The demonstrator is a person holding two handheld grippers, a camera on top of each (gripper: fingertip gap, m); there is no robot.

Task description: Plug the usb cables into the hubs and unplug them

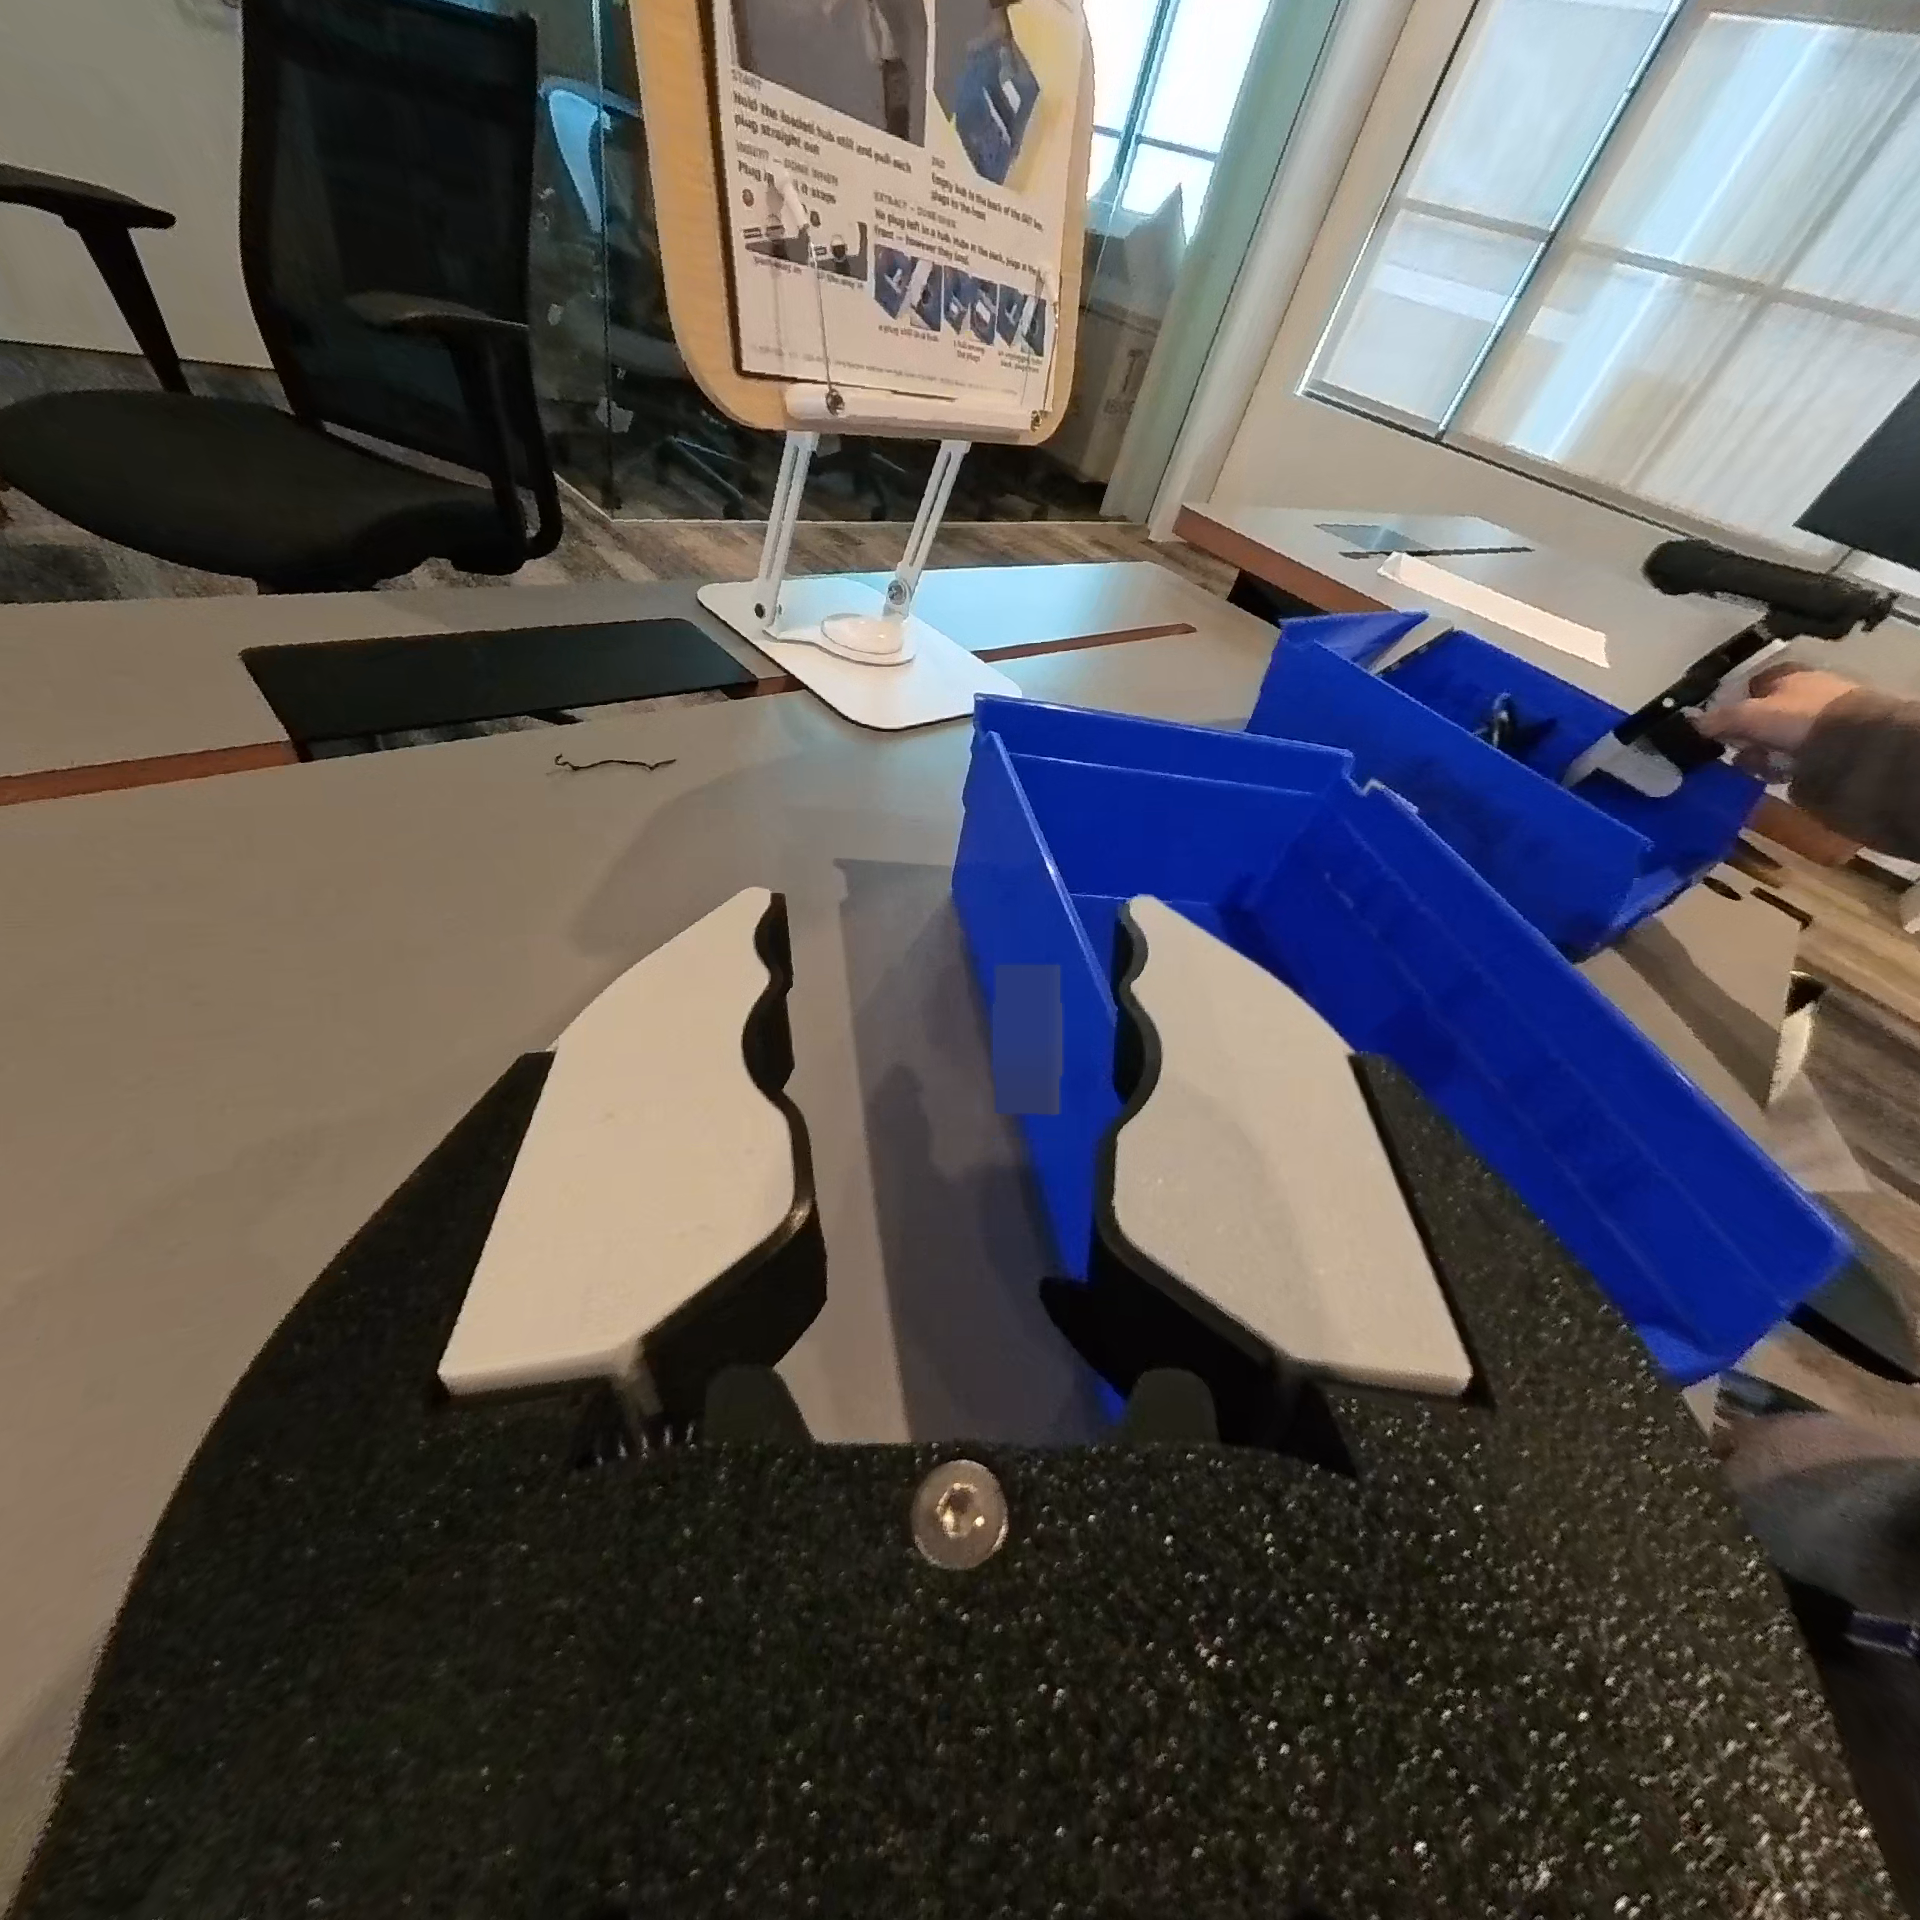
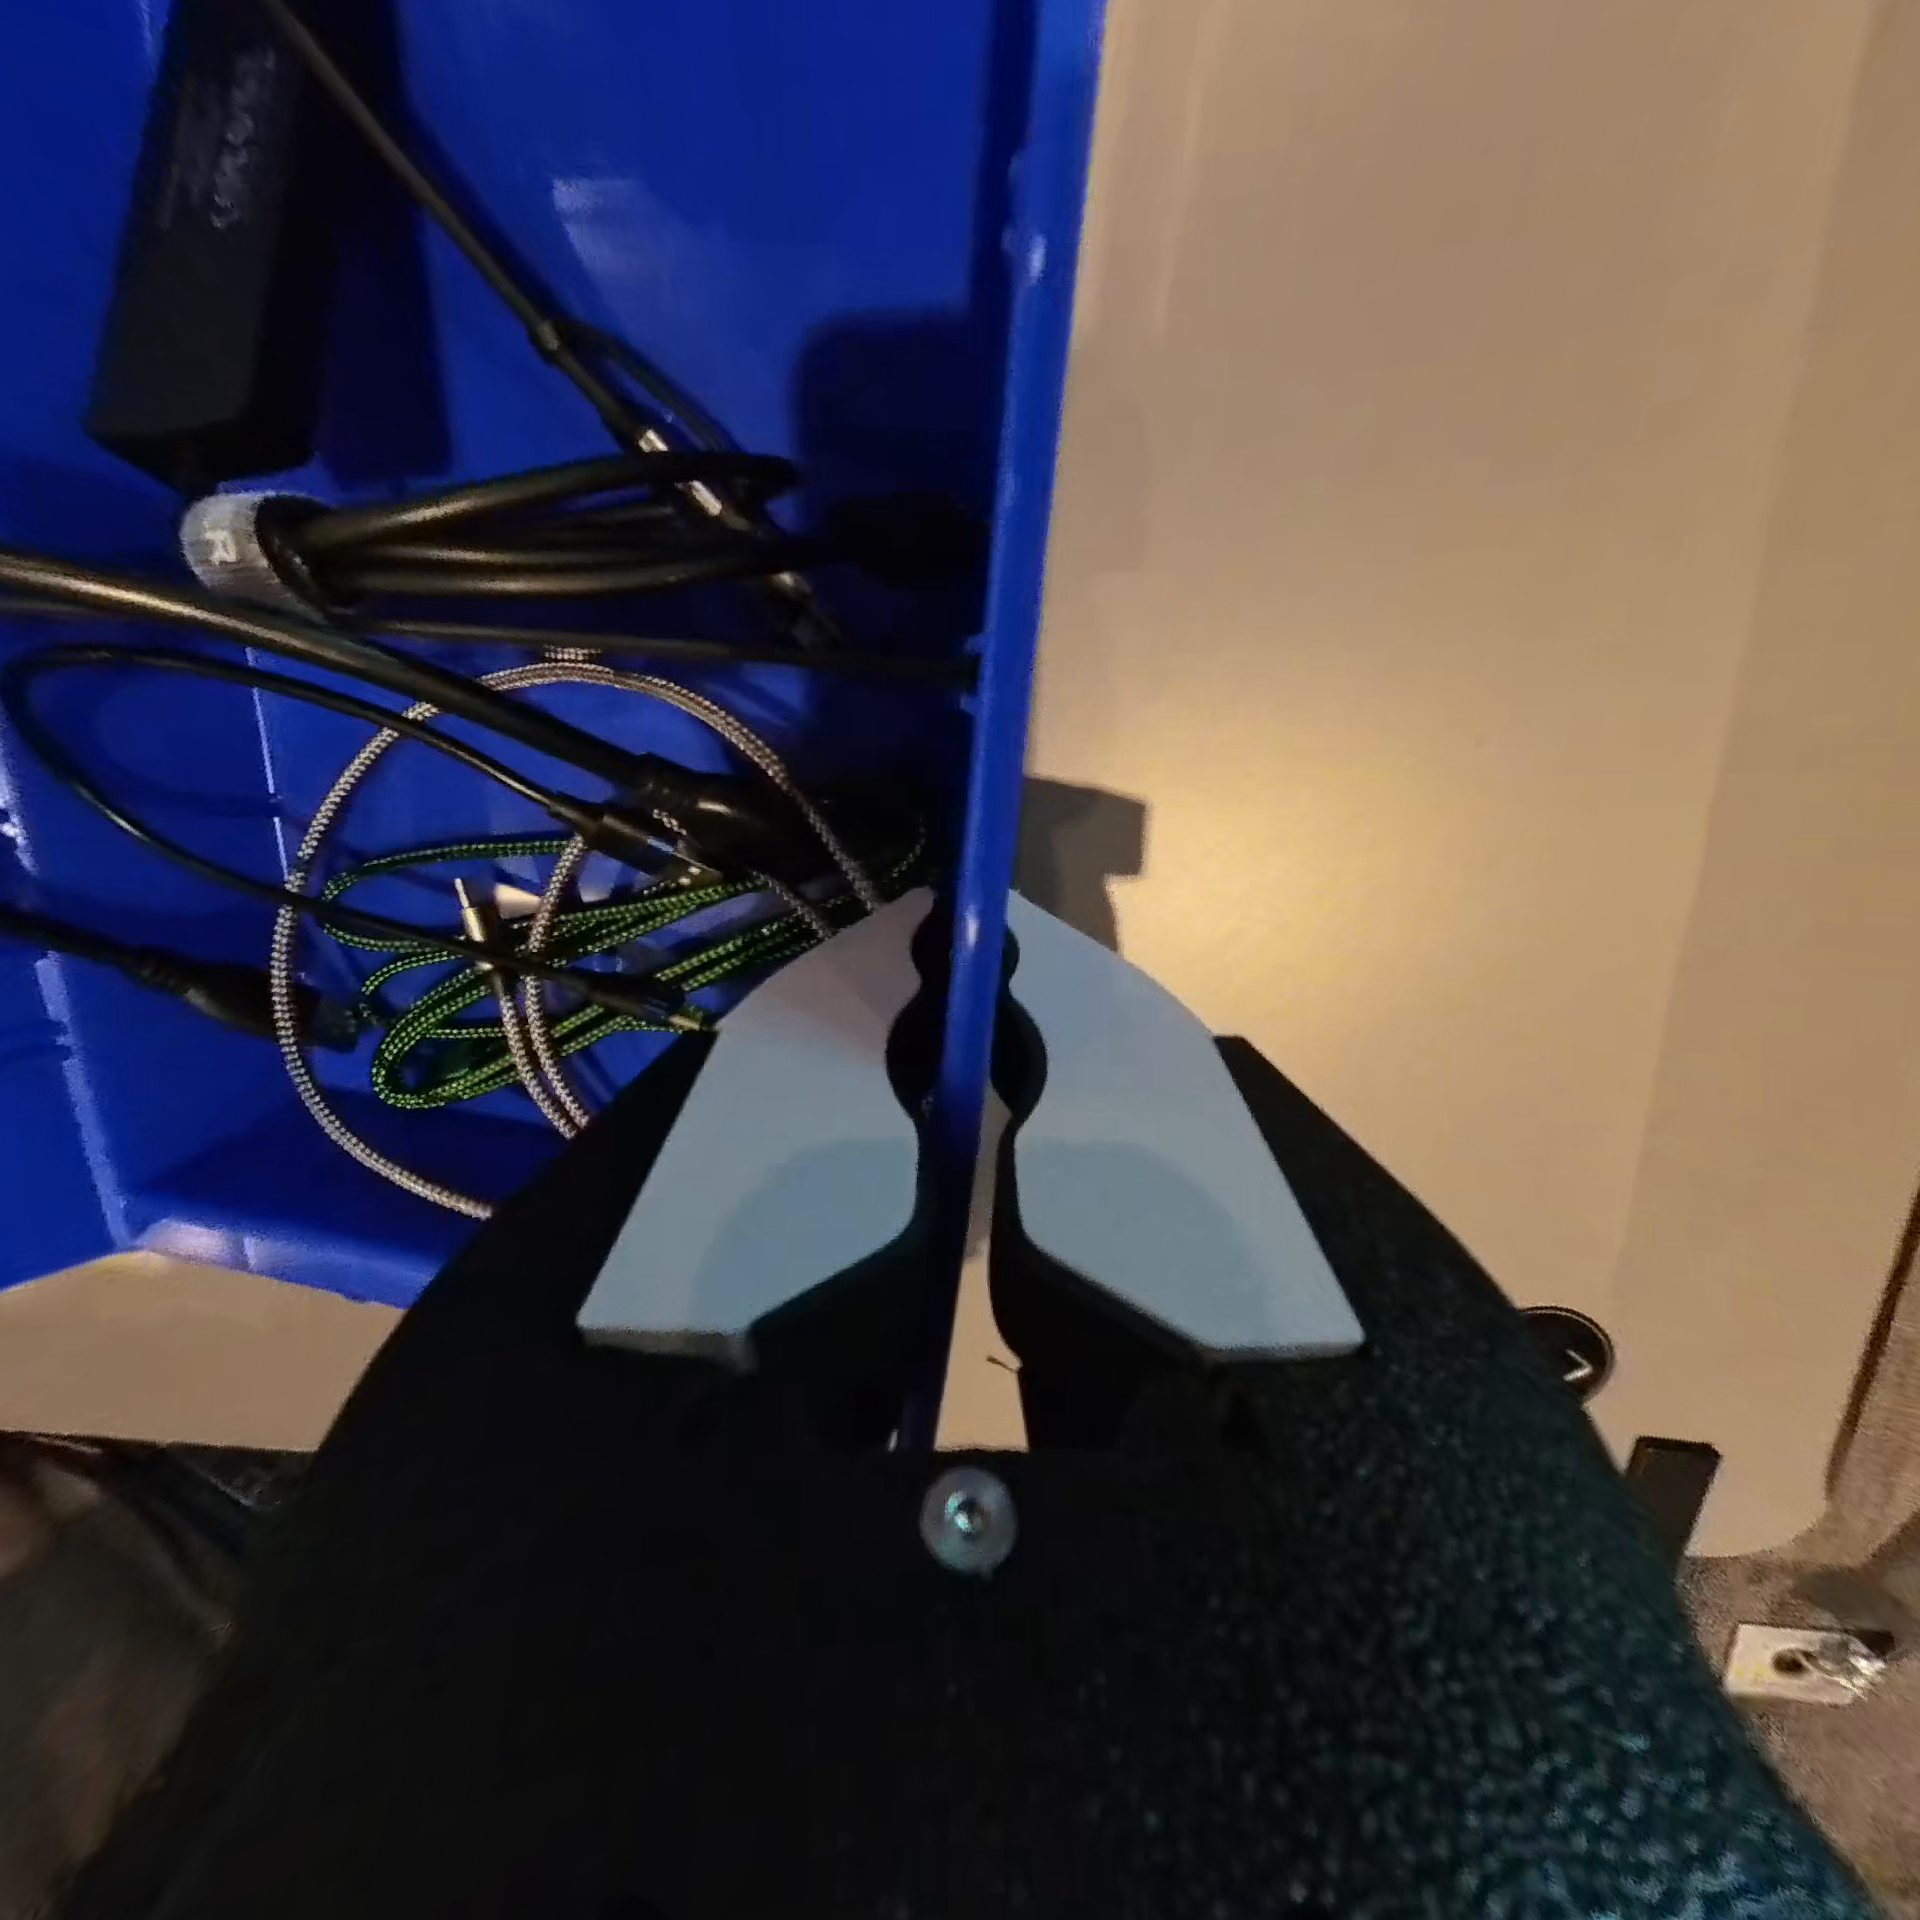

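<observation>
In the right wrist view my right gripper point(image 2: 966, 935) is shut on the side wall of a blue bin point(image 2: 1039, 416). Inside lie a black hub point(image 2: 197, 260), a bundle of black cables point(image 2: 499, 540), a green braided cable point(image 2: 468, 1039) and a grey braided cable point(image 2: 301, 883). In the left wrist view my left gripper point(image 1: 951, 935) is open and empty above the table. The left wall of a nearer, empty blue bin point(image 1: 1174, 821) shows between its fingers. The cable bin point(image 1: 1455, 748) stands farther right, with the right gripper point(image 1: 1621, 764) and a hand point(image 1: 1766, 717) at its rim.
A white stand with an instruction board point(image 1: 883, 208) stands at the back of the grey table point(image 1: 312, 935). A black mat point(image 1: 499, 675) lies to its left and a small black wire scrap point(image 1: 613, 766) nearby. A black office chair point(image 1: 364, 312) stands behind the table. The left gripper's tips are roughly 70 centimeters from the right gripper's.
</observation>
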